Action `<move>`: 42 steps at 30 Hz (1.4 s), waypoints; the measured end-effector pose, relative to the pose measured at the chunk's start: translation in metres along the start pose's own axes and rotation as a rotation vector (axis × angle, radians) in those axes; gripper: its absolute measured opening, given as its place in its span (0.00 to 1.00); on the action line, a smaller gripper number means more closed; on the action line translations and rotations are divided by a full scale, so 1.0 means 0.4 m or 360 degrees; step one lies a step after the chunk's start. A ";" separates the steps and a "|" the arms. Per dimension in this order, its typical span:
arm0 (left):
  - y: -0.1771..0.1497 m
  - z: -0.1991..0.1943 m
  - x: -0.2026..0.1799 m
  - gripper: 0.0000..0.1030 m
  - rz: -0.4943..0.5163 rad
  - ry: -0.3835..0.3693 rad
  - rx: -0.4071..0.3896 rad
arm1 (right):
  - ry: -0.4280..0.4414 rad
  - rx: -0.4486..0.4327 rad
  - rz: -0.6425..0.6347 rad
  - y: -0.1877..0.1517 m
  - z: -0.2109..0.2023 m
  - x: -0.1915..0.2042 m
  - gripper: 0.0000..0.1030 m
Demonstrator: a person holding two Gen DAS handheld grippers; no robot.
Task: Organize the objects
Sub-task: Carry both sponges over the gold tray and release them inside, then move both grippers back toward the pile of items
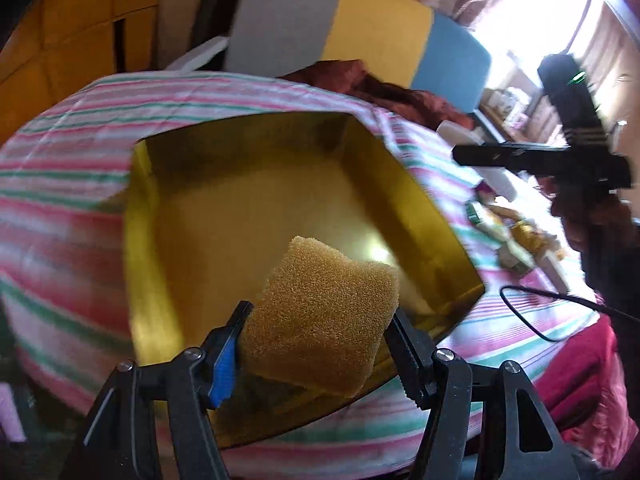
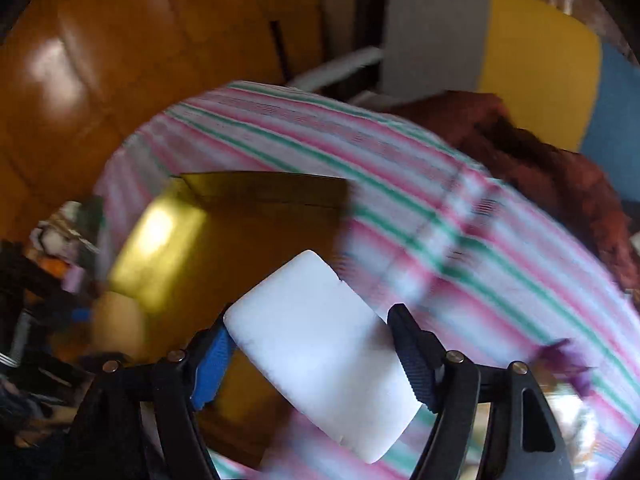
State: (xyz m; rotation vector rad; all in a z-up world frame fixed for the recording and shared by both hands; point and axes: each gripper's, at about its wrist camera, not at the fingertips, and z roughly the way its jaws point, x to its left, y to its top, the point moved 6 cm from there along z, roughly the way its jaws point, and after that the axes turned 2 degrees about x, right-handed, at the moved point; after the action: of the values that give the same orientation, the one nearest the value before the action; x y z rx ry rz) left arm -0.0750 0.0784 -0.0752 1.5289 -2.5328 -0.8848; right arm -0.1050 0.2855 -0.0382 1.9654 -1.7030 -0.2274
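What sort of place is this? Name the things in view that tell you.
Probably a lived-in room at home: a striped cloth covers the table, a colour-block chair stands behind it, with glossy wooden cupboards and a sunlit window.

Box (image 1: 280, 200) on striped cloth (image 1: 72, 184), sponge (image 1: 320, 320) above box, chair (image 1: 360, 28) behind

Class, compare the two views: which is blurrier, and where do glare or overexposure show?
Right wrist view: heavy motion blur smears the striped cloth; only the white block stays fairly sharp. Left wrist view: sharper on the sponge, window blown out, glare spot inside the gold box.
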 end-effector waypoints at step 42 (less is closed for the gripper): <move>-0.002 -0.104 -0.104 0.93 0.0166 0.0343 -0.0305 | -0.0323 -0.0318 0.0191 -0.205 -0.108 0.114 0.88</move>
State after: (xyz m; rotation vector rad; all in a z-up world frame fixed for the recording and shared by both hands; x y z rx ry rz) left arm -0.0396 0.0940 -0.0310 1.3443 -2.2811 -0.8687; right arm -0.0053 0.2596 -0.0320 1.7372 -1.8393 -0.5474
